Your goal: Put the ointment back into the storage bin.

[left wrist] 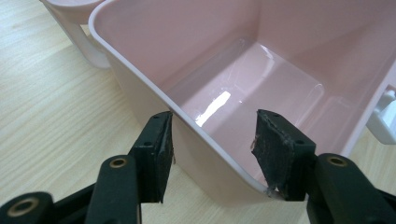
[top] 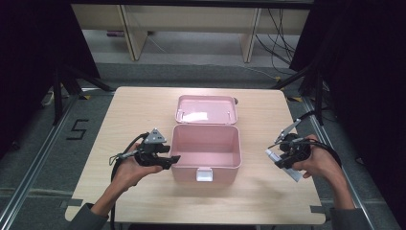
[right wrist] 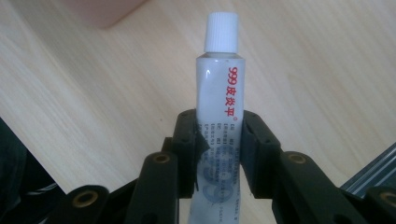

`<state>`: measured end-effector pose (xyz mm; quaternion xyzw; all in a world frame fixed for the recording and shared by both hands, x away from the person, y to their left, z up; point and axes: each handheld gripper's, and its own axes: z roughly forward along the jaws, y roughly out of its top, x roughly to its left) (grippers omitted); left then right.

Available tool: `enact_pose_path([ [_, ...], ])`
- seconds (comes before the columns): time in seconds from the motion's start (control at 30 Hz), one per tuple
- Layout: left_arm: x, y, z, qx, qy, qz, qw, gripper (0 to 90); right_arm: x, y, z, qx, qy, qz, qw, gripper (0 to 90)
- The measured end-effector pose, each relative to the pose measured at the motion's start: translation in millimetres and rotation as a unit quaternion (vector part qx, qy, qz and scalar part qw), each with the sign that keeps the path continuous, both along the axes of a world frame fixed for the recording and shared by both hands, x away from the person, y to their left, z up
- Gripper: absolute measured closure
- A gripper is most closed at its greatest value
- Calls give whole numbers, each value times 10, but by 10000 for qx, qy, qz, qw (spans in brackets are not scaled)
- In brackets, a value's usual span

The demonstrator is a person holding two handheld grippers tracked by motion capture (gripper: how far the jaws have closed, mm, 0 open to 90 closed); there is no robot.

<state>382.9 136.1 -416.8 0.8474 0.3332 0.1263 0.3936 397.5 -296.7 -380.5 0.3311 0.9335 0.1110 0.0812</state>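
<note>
The right tool (right wrist: 218, 154) clamps a white ointment tube (right wrist: 219, 98) between its pads, cap pointing away, lifted off the desk (top: 268, 201) near its right edge and well apart from the box. The left tool (left wrist: 212, 156) stands partly open astride the near left corner wall of the open pink storage box (top: 206, 143), its pads not pressing it. The box sits mid-desk, its lid (top: 206, 109) folded back behind it.
</note>
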Motion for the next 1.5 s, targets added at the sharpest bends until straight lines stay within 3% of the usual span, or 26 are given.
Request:
enact_pose_path([
  [0.2,1,-2,-1,10,8,-2,10000,465,51,110,207,106,-101,-76,9999,703],
  [0.47,15,-6,-7,60,-53,14,10000,460,95,330,482,103,-380,121,9991,703],
  [0.53,9,-8,-7,13,17,-6,10000,460,101,392,535,134,-409,201,9989,703],
  [0.9,12,-9,-10,6,12,-5,10000,457,157,820,781,218,-534,721,9957,703],
  [1.2,17,-13,-13,19,10,-9,10000,455,182,1153,836,288,-515,1181,9912,703],
  [1.5,20,-14,-15,15,22,-6,10000,452,207,1392,779,321,-408,1568,9863,703],
])
